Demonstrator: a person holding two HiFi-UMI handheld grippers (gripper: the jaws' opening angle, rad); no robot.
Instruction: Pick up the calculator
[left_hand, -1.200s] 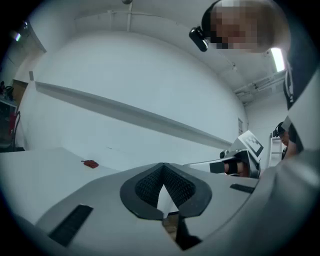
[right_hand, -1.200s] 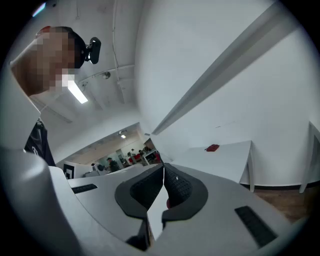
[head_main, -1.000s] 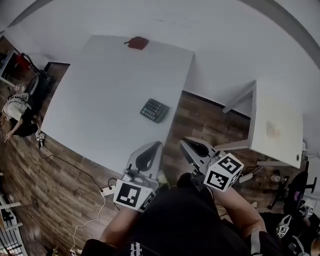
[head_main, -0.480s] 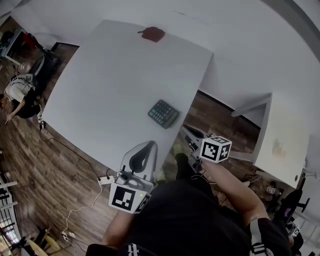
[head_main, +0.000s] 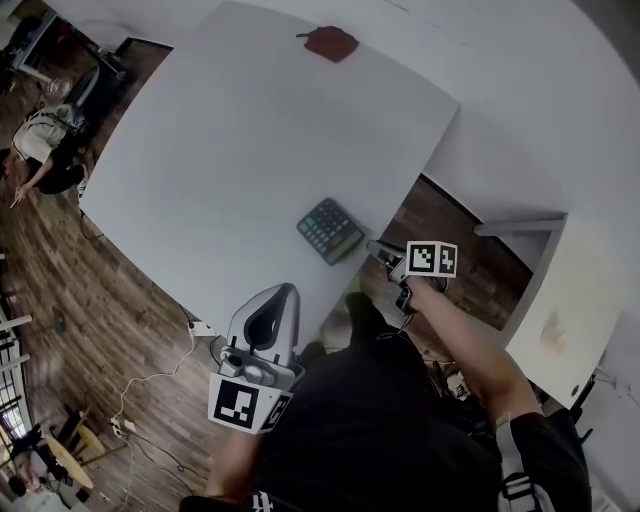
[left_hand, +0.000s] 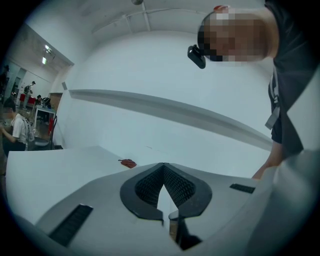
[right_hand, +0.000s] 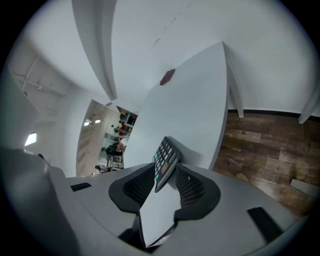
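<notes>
The dark calculator (head_main: 330, 230) lies flat near the right edge of the white table (head_main: 230, 150). My right gripper (head_main: 377, 248) reaches in from that edge, just short of it. In the right gripper view the calculator (right_hand: 165, 154) shows between the tips of the right gripper (right_hand: 166, 169); its jaws are opening and the pads do not press on it. My left gripper (head_main: 284, 292) hangs off the table's near edge, shut with nothing in it. In the left gripper view the left gripper's (left_hand: 162, 168) tips meet.
A small red object (head_main: 330, 42) lies at the table's far side. A second white table (head_main: 545, 300) stands to the right over the wood floor (head_main: 450, 230). A power strip with a cable (head_main: 200, 328) lies on the floor. People stand at the far left (head_main: 40, 140).
My right gripper has come down and forward to the table's edge beside the calculator, rolling as it went. The left gripper has drifted a little lower and to the left.
</notes>
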